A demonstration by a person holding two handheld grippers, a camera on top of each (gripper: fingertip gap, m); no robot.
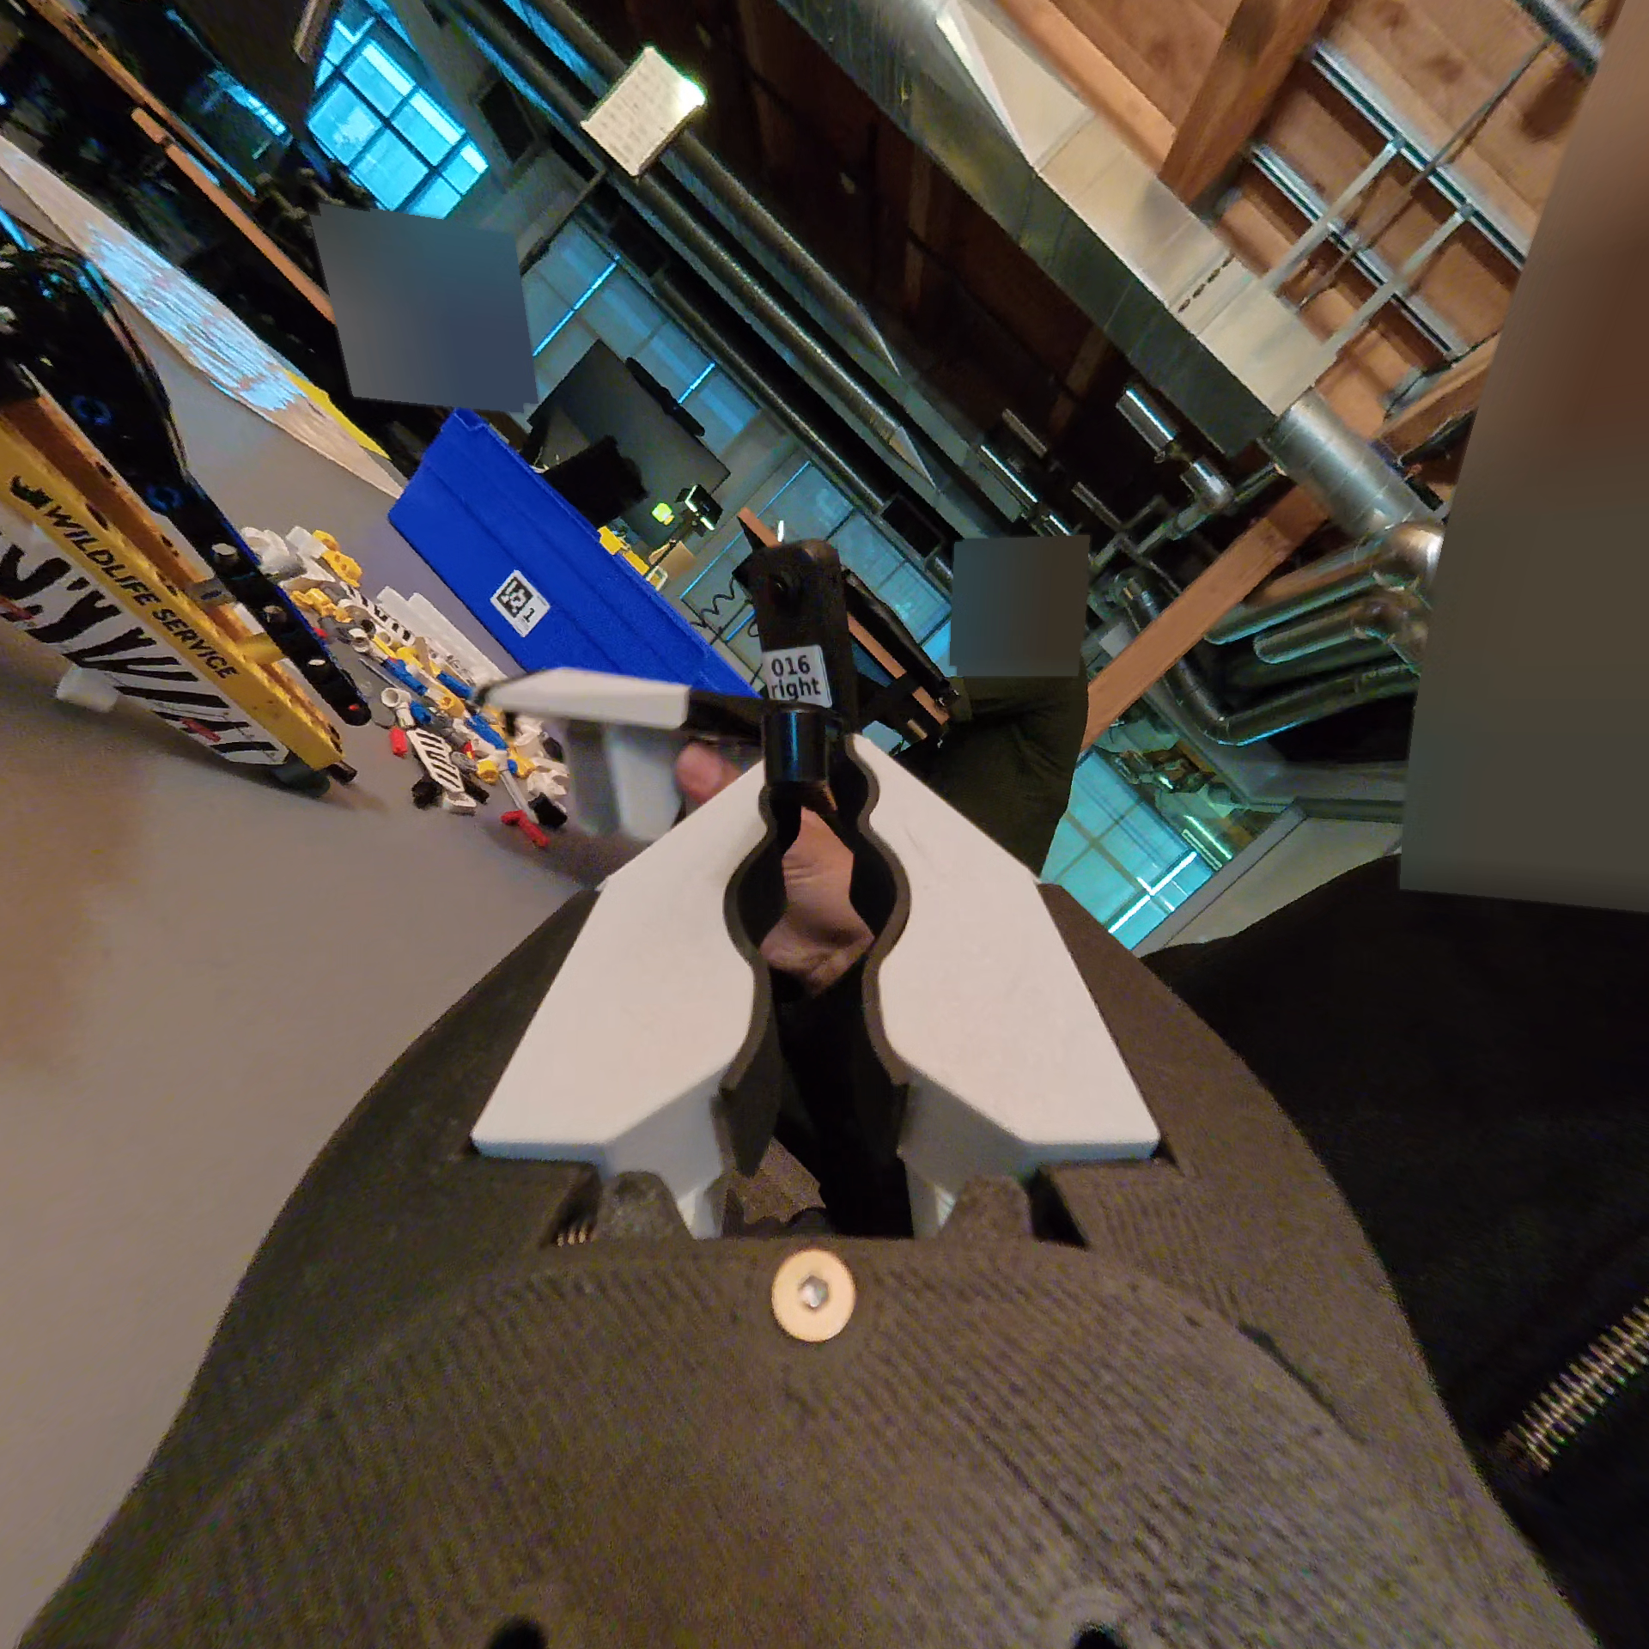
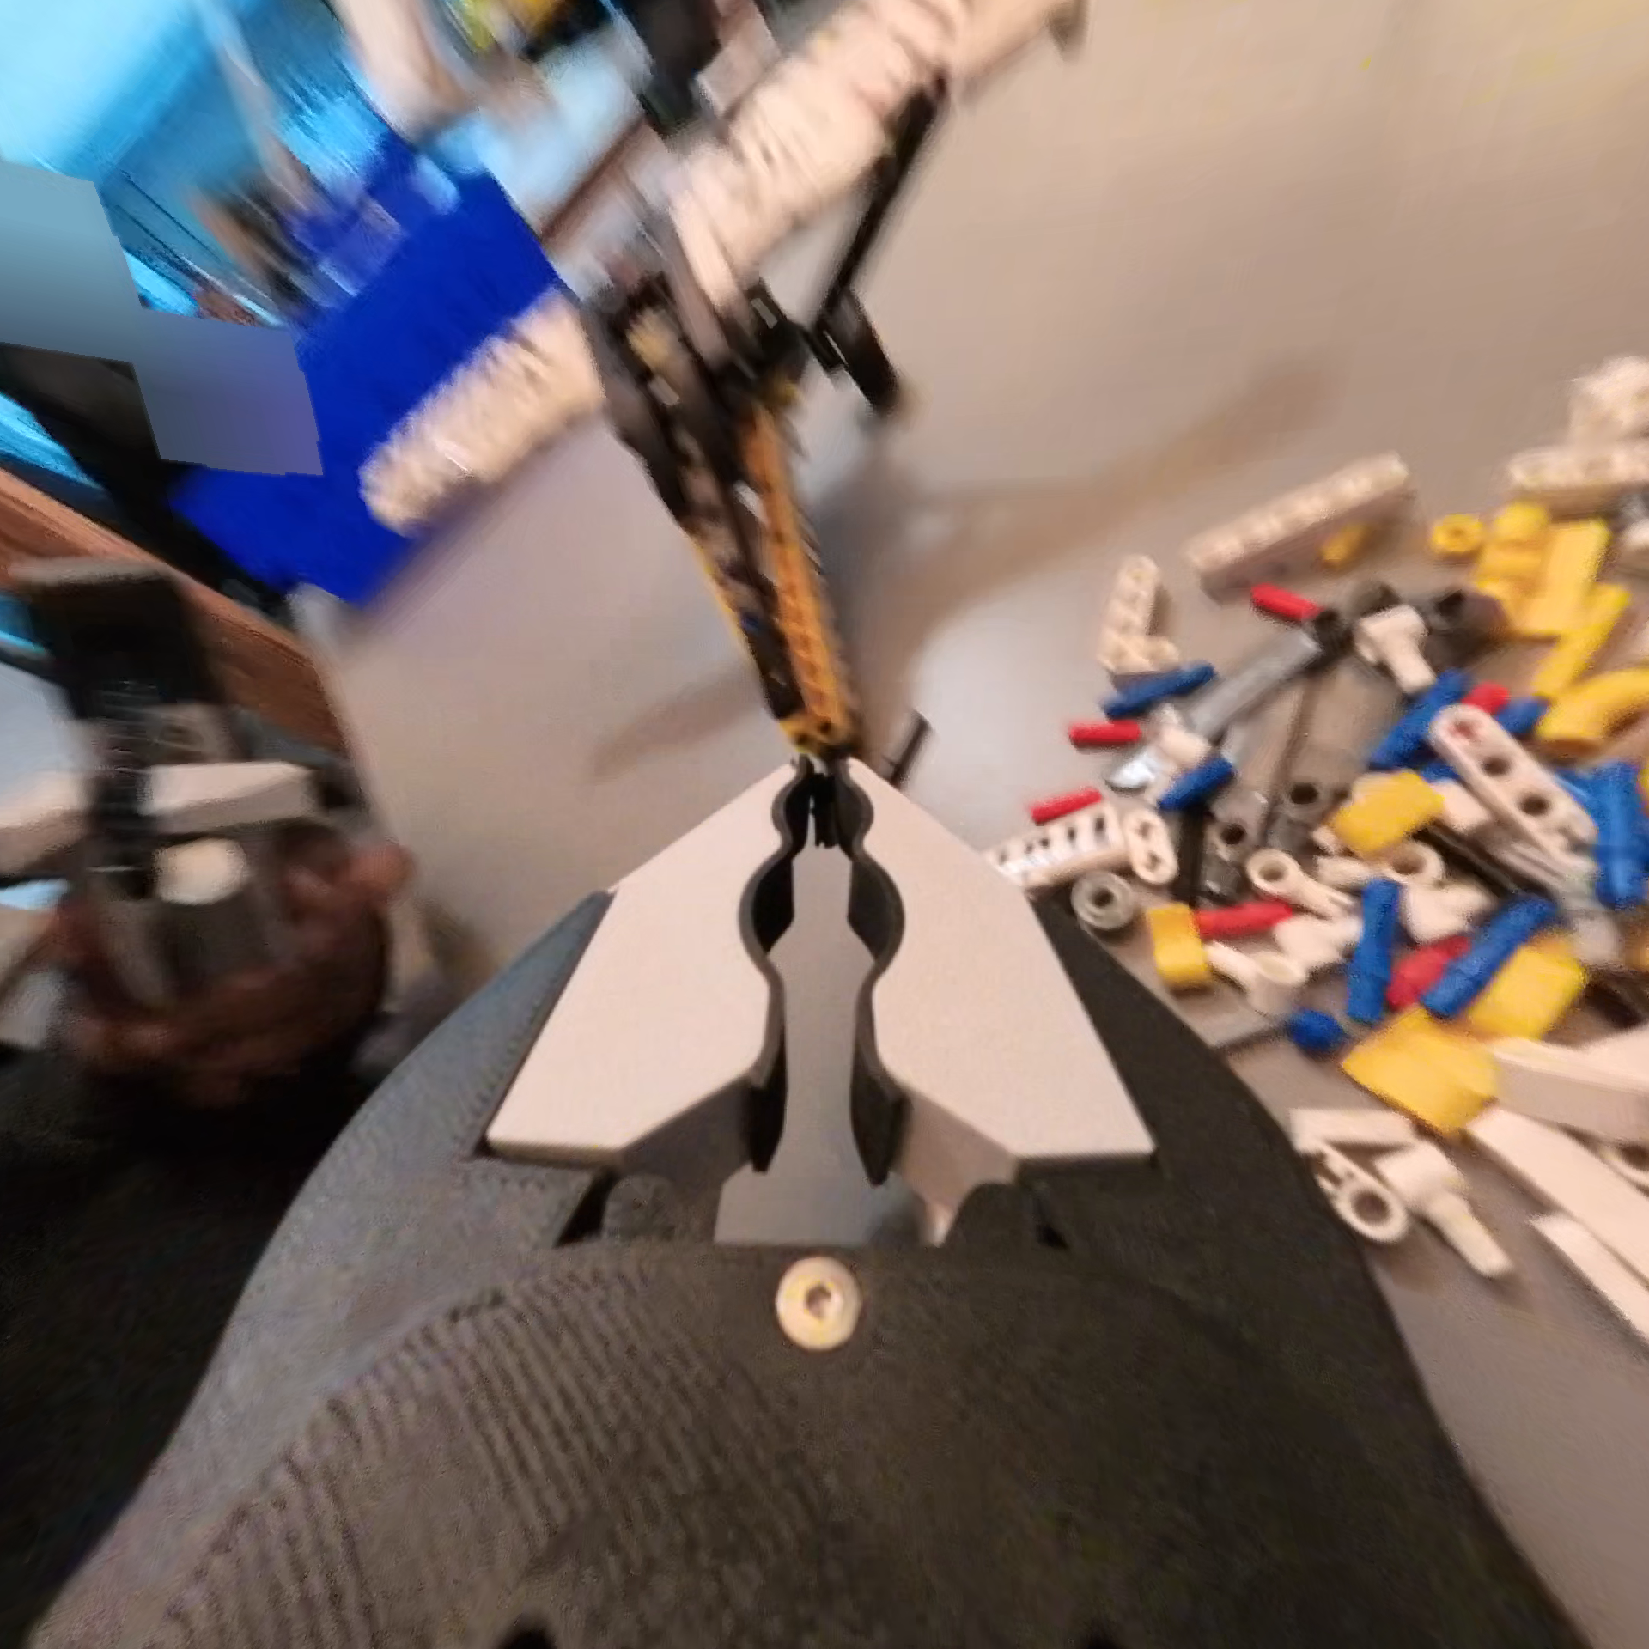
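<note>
Up close, right tool (image 2: 819, 807) pinches a blurred yellow-and-black brick model (image 2: 785, 571); left tool (image 1: 797, 758) clamps a black cylinder (image 1: 794, 745).

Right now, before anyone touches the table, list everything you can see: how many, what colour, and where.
Table: one, grey, under everything.
Storage bin: one, blue with a white tag, far side of the table.
Brick-built model: one, yellow and black with a striped panel, standing beside the pile.
Loose building pieces: many, white, yellow, blue, red, grey and black, heaped between model and bin.
Person: one, dark top, beyond the table.
Black cylindrical piece: one, at the left gripper's tips, apparently gripped.
Thin black piece: one, between the right gripper's pads.
Left gripper: white fingers, nearly closed.
Right gripper: white fingers, closed, next to the pile.
</note>
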